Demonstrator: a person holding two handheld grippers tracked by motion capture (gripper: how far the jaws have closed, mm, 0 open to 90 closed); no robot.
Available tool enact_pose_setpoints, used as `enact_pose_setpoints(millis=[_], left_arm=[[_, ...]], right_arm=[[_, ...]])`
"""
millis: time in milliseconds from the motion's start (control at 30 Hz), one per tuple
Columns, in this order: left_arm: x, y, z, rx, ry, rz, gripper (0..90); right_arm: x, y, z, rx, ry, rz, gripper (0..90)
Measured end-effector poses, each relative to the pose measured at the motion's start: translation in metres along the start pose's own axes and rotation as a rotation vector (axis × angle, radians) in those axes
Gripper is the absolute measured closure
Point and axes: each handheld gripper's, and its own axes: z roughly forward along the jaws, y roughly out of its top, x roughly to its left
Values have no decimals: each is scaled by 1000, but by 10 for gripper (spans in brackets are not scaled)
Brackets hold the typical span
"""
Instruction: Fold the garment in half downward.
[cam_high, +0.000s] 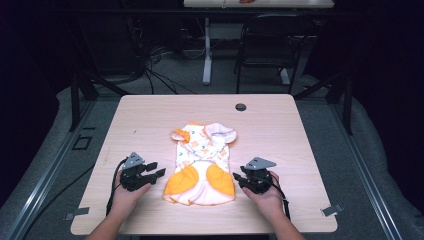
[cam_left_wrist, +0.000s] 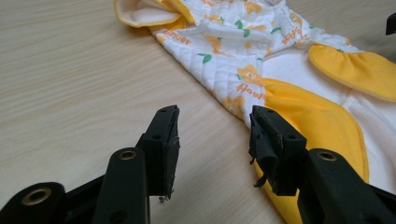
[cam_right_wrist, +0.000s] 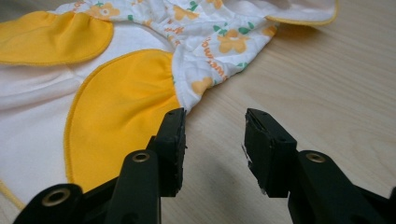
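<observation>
Two tools flank baby garment (cam_high: 202, 162) — left tool (cam_high: 159, 169), right tool (cam_high: 236, 178) both gaping, empty.

Garment (cam_left_wrist: 261, 60) cut off by both gripper views' edges; print lettering illegible.

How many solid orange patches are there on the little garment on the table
2. Both sit on the lower half of the garment: the left orange patch near the left gripper, the right orange patch near the right gripper. Others may be hidden underneath.
</observation>
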Motion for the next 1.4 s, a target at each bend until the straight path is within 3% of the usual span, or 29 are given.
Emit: enact_pose_setpoints(millis=[267,367,433,500,533,600,767,900,1000,1200,1400], left_arm=[[-8,2,11,18,-43,5,554],[-12,5,12,31,-67,22,626],[-17,7,13,55,-89,55,744],[-23,9,13,58,-88,75,879],[-25,10,13,52,-92,81,897],[-30,11,15,56,-103,87,900],[-41,6,25,104,-97,141,900],[-43,1,28,142,-79,152,900],[-42,-3,31,160,-82,155,900],[-45,-5,27,172,-101,143,900],[-55,-11,20,189,-127,166,900]], right_arm=[[1,1,-2,-10,8,-4,588],[2,2,2,-4,22,10,634],[5,5,3,5,28,-3,718],[11,8,3,19,30,-62,860],[16,10,2,23,37,-105,896],[24,15,3,22,55,-144,897],[34,19,16,46,76,-144,898],[35,17,25,82,88,-137,897],[36,16,30,127,81,-184,899],[33,15,29,139,118,-161,900],[40,11,20,167,128,-214,899]])
